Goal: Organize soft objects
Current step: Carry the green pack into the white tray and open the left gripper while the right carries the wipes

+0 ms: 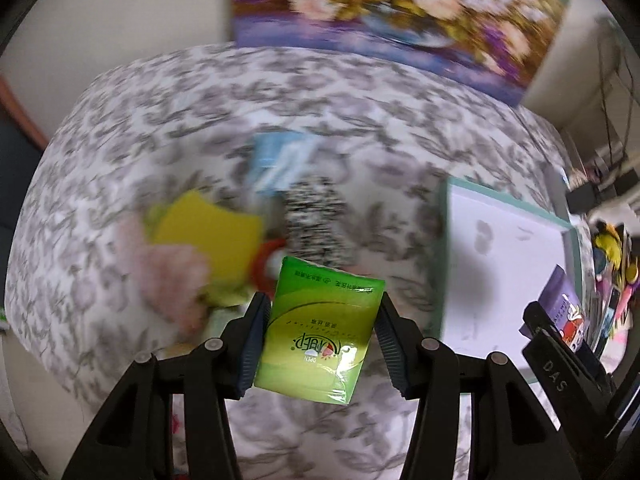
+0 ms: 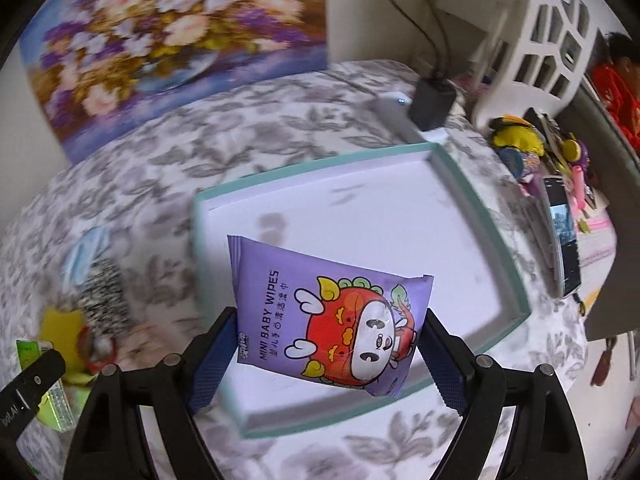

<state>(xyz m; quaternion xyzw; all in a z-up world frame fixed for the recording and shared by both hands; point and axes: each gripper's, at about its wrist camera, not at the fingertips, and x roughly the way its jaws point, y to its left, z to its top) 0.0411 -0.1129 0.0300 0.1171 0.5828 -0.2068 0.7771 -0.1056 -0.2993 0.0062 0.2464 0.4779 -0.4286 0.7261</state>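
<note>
My left gripper is shut on a green tissue pack and holds it above the floral cloth, left of the tray. My right gripper is shut on a purple baby wipes pack and holds it above the near left part of the white tray with a teal rim. The tray also shows in the left wrist view, with the right gripper and wipes pack at its right side. The tray's inside is bare.
A blurred pile lies left of the tray: a yellow sponge, a pink cloth, a black-and-white striped cloth, a light blue mask and a red ring. A flower painting leans on the wall. A phone and clutter lie right.
</note>
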